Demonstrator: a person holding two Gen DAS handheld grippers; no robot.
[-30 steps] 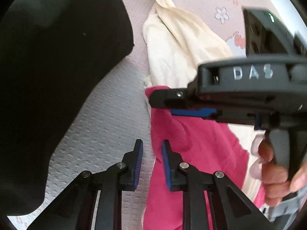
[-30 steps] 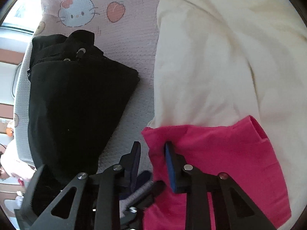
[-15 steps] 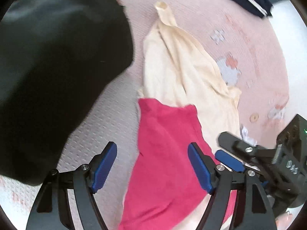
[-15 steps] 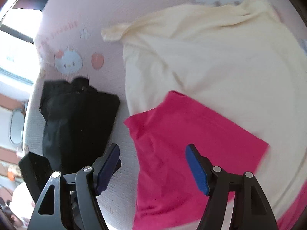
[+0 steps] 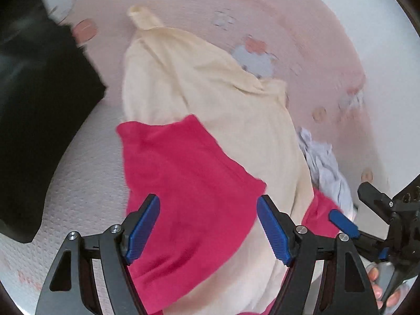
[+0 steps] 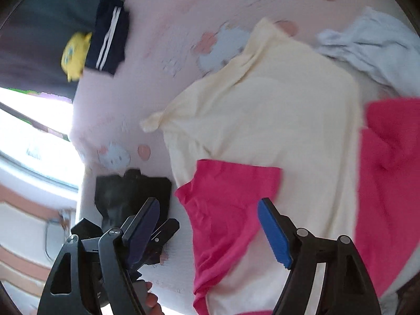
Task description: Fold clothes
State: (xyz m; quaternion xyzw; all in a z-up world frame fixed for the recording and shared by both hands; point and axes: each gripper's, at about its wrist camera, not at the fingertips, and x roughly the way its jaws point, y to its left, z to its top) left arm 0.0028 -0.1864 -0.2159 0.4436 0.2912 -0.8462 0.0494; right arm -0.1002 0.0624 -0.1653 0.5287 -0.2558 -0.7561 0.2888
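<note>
1. Left wrist view: the left tool (image 5: 207, 225) hangs above the bed (image 5: 302, 26) at the lower centre of the frame, its blue pads well apart with nothing between them. Below it a pink flap (image 5: 189, 183) lies folded across the cream garment (image 5: 210, 84), which stretches from the centre up toward the upper left, one cuff tip pointing at the top edge. A black garment (image 5: 39, 118) fills the left of the frame. A pale blue cloth (image 5: 328, 168) is bunched at the right, just beside the cream one. The right tool (image 5: 362, 210) enters at the lower right.

2. Right wrist view: the right tool (image 6: 210, 225) sits at the bottom centre, its jaws opening and empty. The pink flap (image 6: 228, 204) lies under it on the cream garment (image 6: 275, 110); more pink cloth (image 6: 388, 170) shows at the right edge. A navy striped item (image 6: 110, 44) and a yellow toy (image 6: 74, 55) lie in the upper left.

3. Judgement: a fold seems just laid and let go. The next move likely calls for a fresh grip on the cream garment's free edge or sleeve, both tools closing on cloth alone without dragging the pink flap out of place.
</note>
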